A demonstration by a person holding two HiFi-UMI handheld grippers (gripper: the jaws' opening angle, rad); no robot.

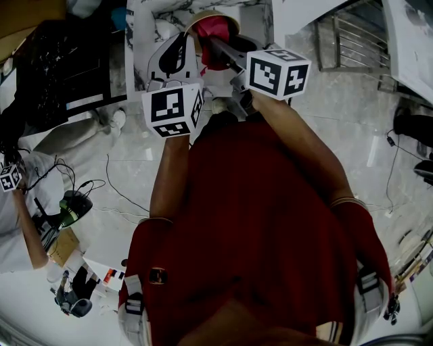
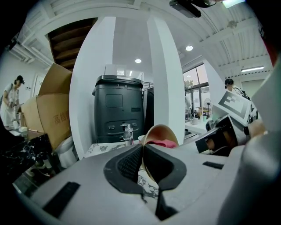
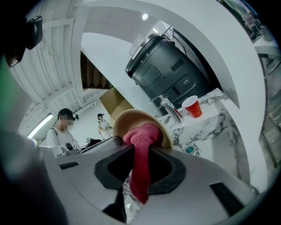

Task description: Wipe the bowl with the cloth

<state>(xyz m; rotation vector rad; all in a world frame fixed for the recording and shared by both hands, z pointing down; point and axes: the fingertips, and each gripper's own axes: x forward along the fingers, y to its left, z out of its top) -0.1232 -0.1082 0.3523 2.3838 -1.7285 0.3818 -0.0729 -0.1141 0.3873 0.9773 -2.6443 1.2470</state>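
A tan bowl (image 1: 211,18) is held tilted over the marble counter at the top of the head view. My left gripper (image 1: 187,42) is shut on its rim; in the left gripper view the bowl's thin edge (image 2: 154,130) runs down between the dark pads at my left gripper (image 2: 142,148). A pink cloth (image 3: 141,147) is bunched inside the bowl (image 3: 125,117). My right gripper (image 3: 140,154) is shut on the cloth, whose end hangs down between the pads. The cloth (image 1: 215,28) shows red inside the bowl, with the right gripper (image 1: 216,47) reaching in.
A marble counter (image 3: 206,121) carries a faucet (image 3: 169,109) and a red cup (image 3: 192,106). Behind stands a large black appliance (image 2: 117,107) and a cardboard box (image 2: 46,112). People stand in the background. Cables (image 1: 101,190) lie on the floor at left.
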